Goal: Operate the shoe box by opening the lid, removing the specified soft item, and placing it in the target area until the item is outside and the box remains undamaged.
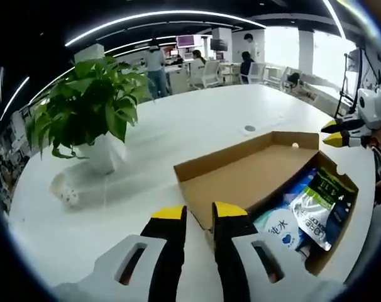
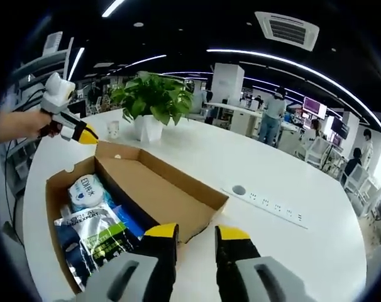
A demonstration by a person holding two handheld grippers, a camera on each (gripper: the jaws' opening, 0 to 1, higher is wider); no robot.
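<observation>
Shoe box [image 1: 259,182] sits open on the white desk [image 1: 146,170], lid flap up, soft packs [image 1: 316,207] inside. Left tool [image 1: 197,217] low over desk by the lid edge, jaws apart, empty. Right tool [image 2: 197,236] near the box's other side, jaws apart, empty. Left gripper view adds a potted plant [image 1: 90,113] w/ small cup [image 1: 63,189]; right gripper view adds a desk socket strip [image 2: 272,204].

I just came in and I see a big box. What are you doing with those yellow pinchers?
A person holds a gripper in each hand over a white table. The cardboard shoe box is already open, its lid folded back flat. Soft packets lie inside, none out yet. The left gripper and the right gripper hang by the box with jaws apart, holding nothing. A potted plant stands nearby.
</observation>
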